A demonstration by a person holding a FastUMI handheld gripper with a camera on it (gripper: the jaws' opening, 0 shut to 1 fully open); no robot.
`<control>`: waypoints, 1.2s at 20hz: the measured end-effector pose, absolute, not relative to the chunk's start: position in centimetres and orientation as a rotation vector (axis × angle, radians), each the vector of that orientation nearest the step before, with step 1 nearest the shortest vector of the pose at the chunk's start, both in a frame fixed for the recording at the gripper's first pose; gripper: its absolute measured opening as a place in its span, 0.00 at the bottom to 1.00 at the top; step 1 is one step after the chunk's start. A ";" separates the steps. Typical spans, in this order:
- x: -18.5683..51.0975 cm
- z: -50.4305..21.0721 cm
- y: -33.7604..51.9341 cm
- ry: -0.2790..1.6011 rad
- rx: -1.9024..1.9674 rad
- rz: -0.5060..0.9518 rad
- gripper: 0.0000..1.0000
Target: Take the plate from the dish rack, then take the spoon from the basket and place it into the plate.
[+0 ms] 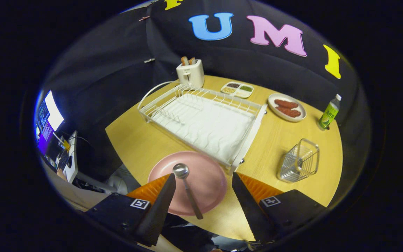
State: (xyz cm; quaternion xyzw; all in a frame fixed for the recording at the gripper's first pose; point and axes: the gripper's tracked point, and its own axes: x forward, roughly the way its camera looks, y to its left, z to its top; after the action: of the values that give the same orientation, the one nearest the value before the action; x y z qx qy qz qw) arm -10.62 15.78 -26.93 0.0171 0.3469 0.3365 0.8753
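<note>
The tool (203,180) is hanging spread wide, gripping nothing. The spoon (186,189) is lying in the pink plate (206,175) between its fingers, the plate touching the dish rack (205,120) near the table (275,147) edge.

A mock kitchen staged inside a recording booth: a wooden table (275,140) stands against walls of black cloth (110,77) pinned up with clips. A white dish rack (201,120) fills the table's middle, a toaster (190,72) holding bread sits at the far edge, and a divided tray (237,89) of foods, a plate of sausages (287,107) and a green bottle (329,112) line the far right edge. A wire basket (299,161) stands near the right edge. A pink plate (205,175) with a spoon (186,189) lies at the near edge. Beyond the table's left edge, a lit monitor (49,117) and a desk with a keyboard (69,161) mark an operator's station.
</note>
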 end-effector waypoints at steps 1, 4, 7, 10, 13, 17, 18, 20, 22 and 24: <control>-9.4 -25.3 15.0 0.671 0.036 0.675 0.99; -5.9 -19.8 12.1 0.528 0.041 0.585 0.99; -3.3 -14.9 9.0 0.401 0.058 0.480 0.98; -1.4 -10.9 6.4 0.285 0.078 0.383 0.98; -1.2 -8.0 4.7 0.221 0.091 0.327 0.98; -1.3 -5.0 3.0 0.152 0.146 0.257 0.98; -1.3 -4.7 2.5 0.137 0.151 0.236 0.98; -1.4 -4.3 1.8 0.118 0.145 0.208 0.98; -1.5 -4.1 1.4 0.114 0.130 0.197 0.98; -1.8 -4.1 1.2 0.116 0.116 0.189 0.98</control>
State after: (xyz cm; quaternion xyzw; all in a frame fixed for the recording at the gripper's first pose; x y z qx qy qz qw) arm -1.85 1.15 -4.10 0.0577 0.0580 0.0942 0.9922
